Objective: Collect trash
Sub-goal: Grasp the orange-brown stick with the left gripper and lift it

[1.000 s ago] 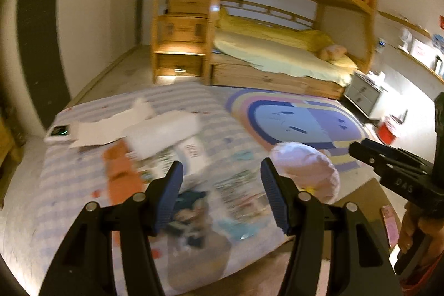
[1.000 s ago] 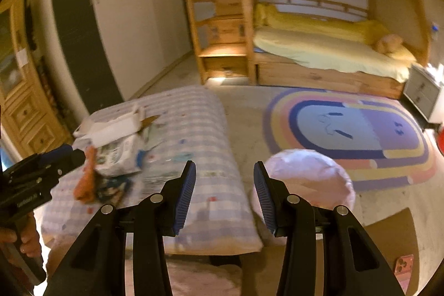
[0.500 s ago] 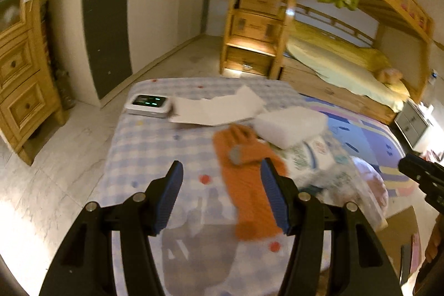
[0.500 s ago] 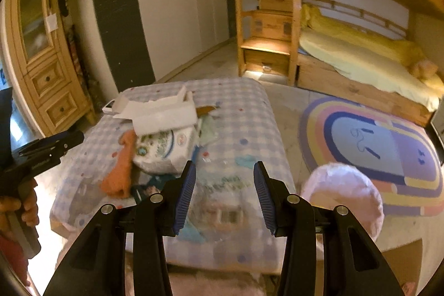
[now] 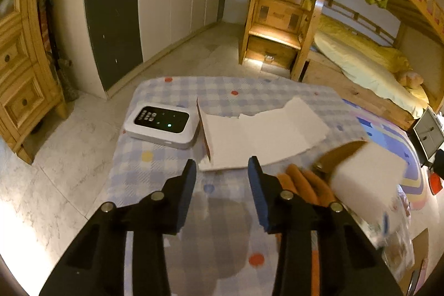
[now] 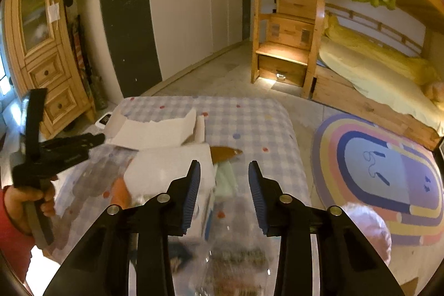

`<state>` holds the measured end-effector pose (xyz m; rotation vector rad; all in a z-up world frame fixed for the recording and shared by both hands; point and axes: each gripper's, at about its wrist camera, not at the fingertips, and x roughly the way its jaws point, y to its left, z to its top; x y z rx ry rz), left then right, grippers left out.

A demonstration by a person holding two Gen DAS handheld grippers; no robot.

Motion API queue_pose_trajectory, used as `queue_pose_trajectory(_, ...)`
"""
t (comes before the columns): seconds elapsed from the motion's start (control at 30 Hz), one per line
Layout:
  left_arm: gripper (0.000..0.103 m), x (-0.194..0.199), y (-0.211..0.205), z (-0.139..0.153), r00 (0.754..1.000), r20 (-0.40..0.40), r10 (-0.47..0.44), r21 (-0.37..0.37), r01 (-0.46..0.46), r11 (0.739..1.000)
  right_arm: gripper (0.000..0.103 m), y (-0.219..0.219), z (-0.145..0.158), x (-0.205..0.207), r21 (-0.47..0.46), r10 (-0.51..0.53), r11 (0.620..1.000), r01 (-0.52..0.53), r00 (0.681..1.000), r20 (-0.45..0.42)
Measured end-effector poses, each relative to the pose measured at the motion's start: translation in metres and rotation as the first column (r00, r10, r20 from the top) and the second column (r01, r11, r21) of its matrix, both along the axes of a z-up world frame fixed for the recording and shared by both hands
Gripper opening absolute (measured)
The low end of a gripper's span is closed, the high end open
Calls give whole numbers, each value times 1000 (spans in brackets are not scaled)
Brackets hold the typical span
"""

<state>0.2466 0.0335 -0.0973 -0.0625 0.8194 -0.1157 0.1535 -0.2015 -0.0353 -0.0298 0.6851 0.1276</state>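
I have both grippers over a low tabletop covered in a blue-and-white checked cloth with coloured dots, where the trash lies scattered. My left gripper hangs tilted down above bare cloth with its blue-padded jaws partly apart; they have just been closing in, and nothing sits between them. Just ahead of its tips lies a torn, flattened piece of white cardboard, and beside that on the left, touching or nearly touching its edge, a white flat electronic device with a dark panel and a small green light. To the right of the left gripper I see an orange glove-like thing with its fingers showing, partly under a white rectangular foam-like block, which is blurred. My right gripper is likewise partly apart, its jaws also having just been narrowing, with nothing gripped; beneath and ahead of it lie the white block, a pale green scrap, a brown pointed piece and a heap of clear crinkled plastic wrappers, too blurred to sort out. On the left of the right wrist view a hand holds the left gripper's handle. A pinkish-white rounded bag-like thing sits on the floor beside the tabletop, near a rainbow-striped oval rug.
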Motion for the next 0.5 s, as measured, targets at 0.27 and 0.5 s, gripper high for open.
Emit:
queue_pose_trajectory(0.27, 32, 48, 4, -27, 995, -101, 11, -8, -12, 1000, 37, 7, -6, 24, 28, 17, 999, -16, 1000, -11)
queue_pose_trajectory(0.5, 8, 54, 6, -23, 994, -108, 4, -48, -9, 999, 37, 4, -7, 20, 38, 14, 999, -13, 1000, -24)
